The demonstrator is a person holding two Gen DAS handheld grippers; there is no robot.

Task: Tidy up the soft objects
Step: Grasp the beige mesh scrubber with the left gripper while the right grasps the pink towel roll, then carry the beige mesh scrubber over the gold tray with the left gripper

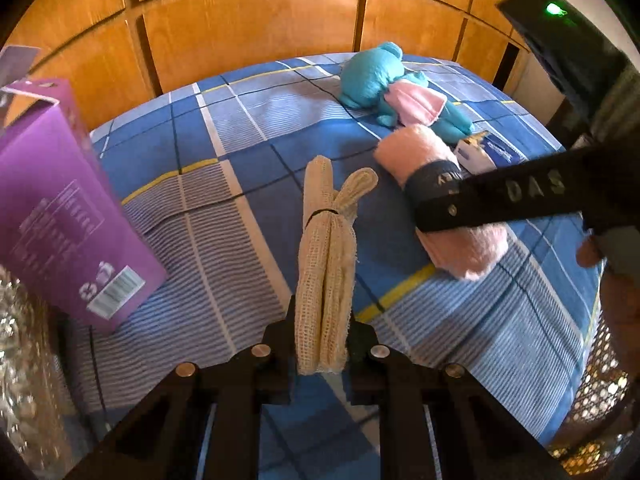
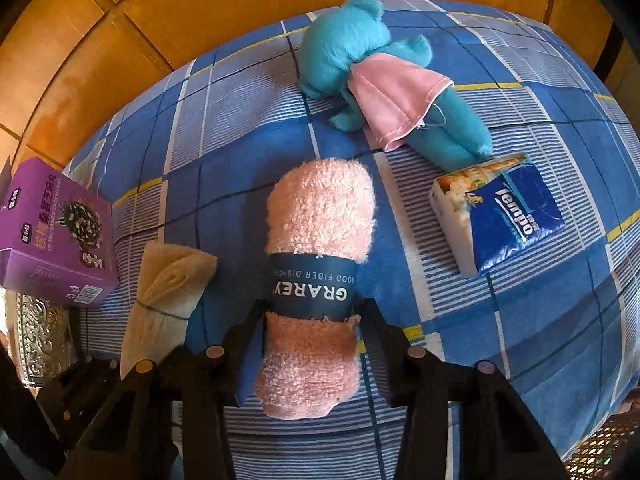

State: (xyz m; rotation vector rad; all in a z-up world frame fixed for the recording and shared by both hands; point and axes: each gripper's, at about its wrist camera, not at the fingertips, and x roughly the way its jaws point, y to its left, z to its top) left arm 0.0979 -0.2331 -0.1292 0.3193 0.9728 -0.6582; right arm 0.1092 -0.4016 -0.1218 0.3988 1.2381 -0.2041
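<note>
**Both rolls between my fingers, nothing sorted yet**

My left gripper (image 1: 325, 340) is clamped tight on the near end of the cream mesh cloth roll (image 1: 329, 252), which juts out ahead of it over the bed (image 1: 224, 240). My right gripper (image 2: 312, 344) straddles the pink towel roll (image 2: 316, 240) just below its dark paper band; whether the pads (image 2: 374, 322) already press the pile I cannot tell.

I take the pink towel roll as my landmark. The cream roll lies just to its left, the purple box (image 2: 56, 232) further left at the bed's edge. Beyond the roll lies the blue teddy (image 2: 372, 76) in its pink dress, and to the right the tissue pack (image 2: 500, 216), both untouched.

By my judgement the task is at its start: two soft things are being taken up, none placed, and teddy and tissues remain.

Only the right view shows the band's lettering and the tissue pack whole. Only the left view shows my right gripper's body reaching across the pink roll, and the box's barcode side.
</note>
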